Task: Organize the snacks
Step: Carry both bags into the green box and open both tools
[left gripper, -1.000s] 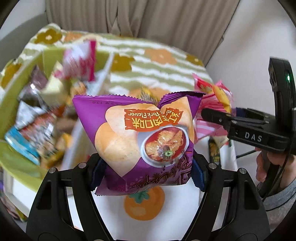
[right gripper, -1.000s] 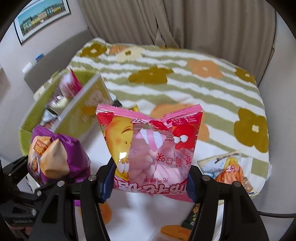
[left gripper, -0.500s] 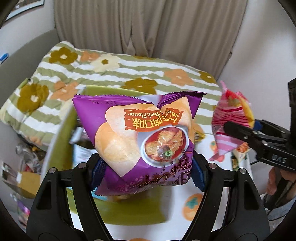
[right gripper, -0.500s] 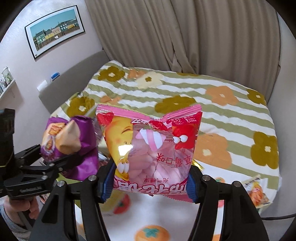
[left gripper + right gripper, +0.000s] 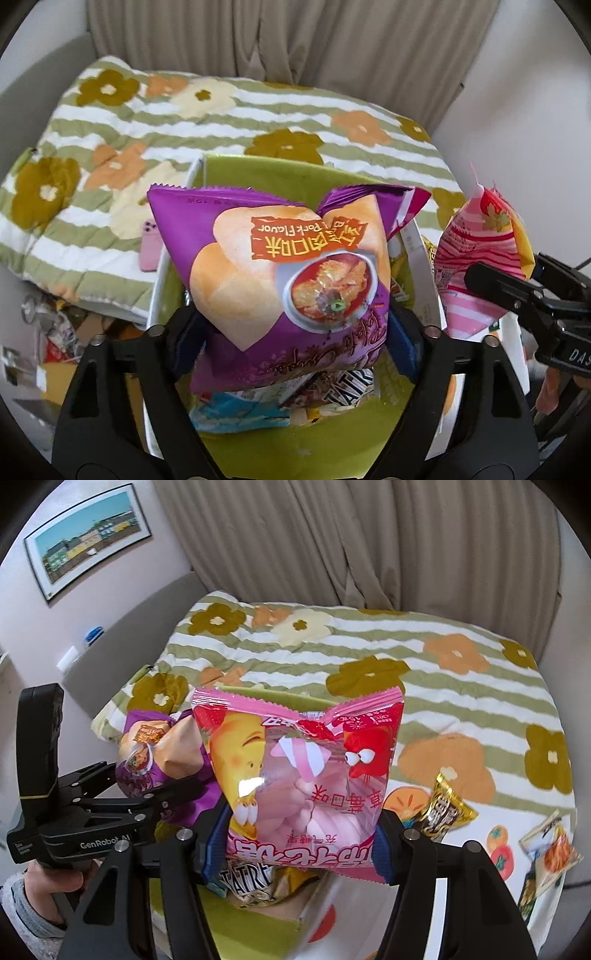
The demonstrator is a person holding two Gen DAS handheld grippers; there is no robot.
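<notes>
A purple chip bag (image 5: 280,280), pinched by the left gripper (image 5: 295,328), is held at frame centre above the green box (image 5: 295,446), while a pink marshmallow bag (image 5: 303,782) is clamped by the right gripper (image 5: 295,838); release into the box is likely called for next.

Right gripper (image 5: 301,834) clamps pink marshmallow bag (image 5: 303,775); left gripper (image 5: 173,794) at 9 o'clock pinches purple chip bag (image 5: 162,753).

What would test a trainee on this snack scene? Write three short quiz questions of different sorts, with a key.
1. True or false: the left tongs hold the purple chip bag.
2. The right tongs grip: A) gold candy B) pink marshmallow bag C) phone.
3. Fill in: below both bags sits a ____ box holding snacks.

Key: 1 true; 2 B; 3 green.
</notes>
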